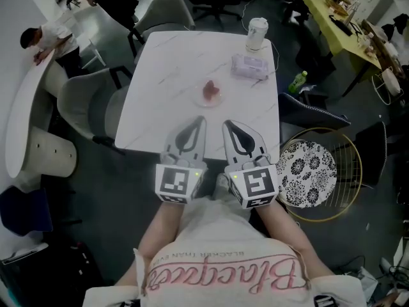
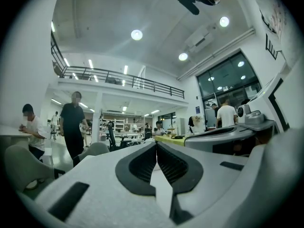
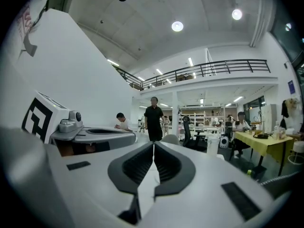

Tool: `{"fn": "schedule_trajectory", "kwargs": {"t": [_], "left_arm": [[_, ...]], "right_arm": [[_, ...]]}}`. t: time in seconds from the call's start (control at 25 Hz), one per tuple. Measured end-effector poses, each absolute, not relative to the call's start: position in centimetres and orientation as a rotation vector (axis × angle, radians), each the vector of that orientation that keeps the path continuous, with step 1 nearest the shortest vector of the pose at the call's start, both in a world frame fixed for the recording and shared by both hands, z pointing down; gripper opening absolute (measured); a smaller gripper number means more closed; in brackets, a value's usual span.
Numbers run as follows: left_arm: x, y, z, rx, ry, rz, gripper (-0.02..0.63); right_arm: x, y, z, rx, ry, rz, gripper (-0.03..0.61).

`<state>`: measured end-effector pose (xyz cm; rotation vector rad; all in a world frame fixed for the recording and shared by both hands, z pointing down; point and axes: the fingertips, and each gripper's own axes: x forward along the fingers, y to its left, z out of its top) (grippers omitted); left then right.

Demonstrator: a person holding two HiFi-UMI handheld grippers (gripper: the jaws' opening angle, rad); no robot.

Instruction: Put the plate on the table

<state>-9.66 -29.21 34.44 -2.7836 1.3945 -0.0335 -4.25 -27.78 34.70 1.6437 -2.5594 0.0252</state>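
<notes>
Seemingly idle, left gripper (image 1: 199, 124) and right gripper (image 1: 229, 127) hover at the table's (image 1: 167, 94) near edge, jaws together and empty; the plate (image 1: 308, 173) waits off its near right corner.

White grey-veined table (image 1: 165, 75), black-and-white floral plate (image 1: 308, 173), gold wire basket (image 1: 360, 171), yellow desk (image 1: 327, 19).

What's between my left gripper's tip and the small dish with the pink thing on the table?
Nothing. In the head view, only a short stretch of bare white tabletop separates the left gripper from the small dish.
</notes>
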Motion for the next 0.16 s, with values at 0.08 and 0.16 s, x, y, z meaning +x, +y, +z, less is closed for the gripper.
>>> {"fn": "schedule_trajectory", "kwargs": {"t": [0.08, 0.16], "left_arm": [[-9.51, -29.17, 34.38, -2.78, 1.395, -0.028, 0.004], [-9.39, -29.13, 34.36, -2.776, 1.393, -0.026, 0.004]], "right_arm": [[-4.22, -27.73, 34.84, 1.639, -2.561, 0.021, 0.008], [-4.27, -27.63, 34.94, 1.632, -2.563, 0.011, 0.008]]}}
